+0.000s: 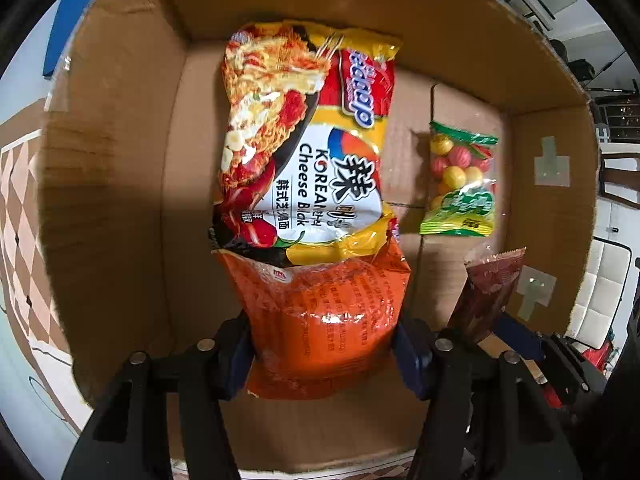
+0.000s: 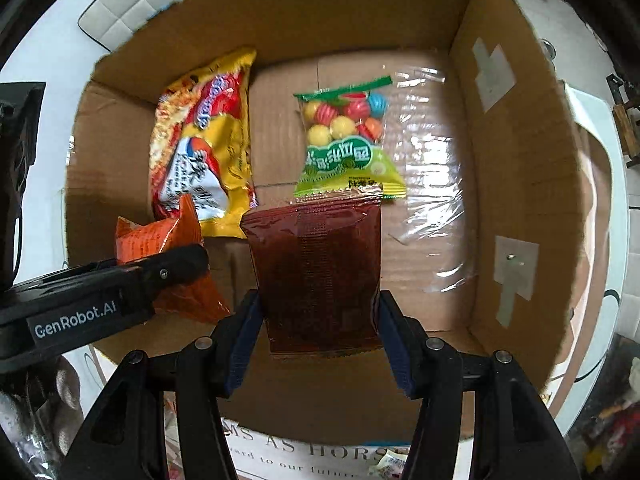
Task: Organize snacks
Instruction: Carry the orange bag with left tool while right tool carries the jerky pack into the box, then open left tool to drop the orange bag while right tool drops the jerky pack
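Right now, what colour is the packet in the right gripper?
Dark reddish-brown packet, clearest in the right wrist view.

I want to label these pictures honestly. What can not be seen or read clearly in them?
- Orange bag: the fine print is blurred in the left wrist view; in the right wrist view the left gripper covers its middle.
- Brown packet: the print is too dark to read in the right wrist view; in the left wrist view the gripper hides its lower part.
- Box: the near wall is cut off by the fingers in both views.

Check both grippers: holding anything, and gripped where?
Left gripper holds the orange packet by its lower side edges. Right gripper holds the dark red packet the same way, over the cardboard box.
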